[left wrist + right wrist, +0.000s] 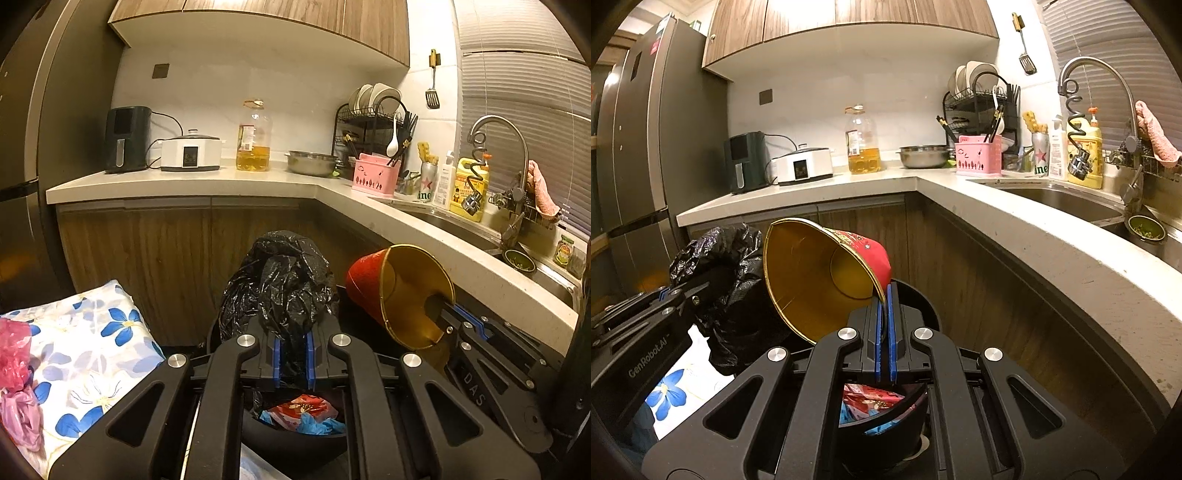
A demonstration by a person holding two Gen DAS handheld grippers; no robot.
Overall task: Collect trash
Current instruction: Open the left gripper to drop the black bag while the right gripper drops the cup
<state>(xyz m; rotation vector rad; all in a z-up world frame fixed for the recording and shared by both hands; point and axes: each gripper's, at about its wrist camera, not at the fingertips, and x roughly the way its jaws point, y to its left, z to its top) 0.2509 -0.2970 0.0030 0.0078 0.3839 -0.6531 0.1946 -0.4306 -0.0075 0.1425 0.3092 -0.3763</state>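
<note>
Tall grey fridge at far left, wood wall cupboards overhead. Pale L-shaped tabletop running along the far wall and turning down the right side, wood cupboard doors beneath it. Steel sink set into the right stretch under a curved tap, pink cloth draped beside the tap. Black dish rack with plates in the far corner. Dark air fryer and white cooker side by side at far left on the tabletop, then a big oil bottle, a steel bowl, a pink basket of utensils, a green-lettered can and a yellow jug by the sink. Flowered cloth at near left with pink crumpled bags lying on it. Black bin bag bunched up in the middle, gripped in the left tongs, blue pads nearly together with the plastic pinched between them. Red bucket with a gold inside just right of the bag, tipped on its side with its mouth toward the near left, rim clamped in the right tongs, pads narrow with only the thin wall between. Below both tongs, a black round bin close up, holding red and blue wrappers.
</note>
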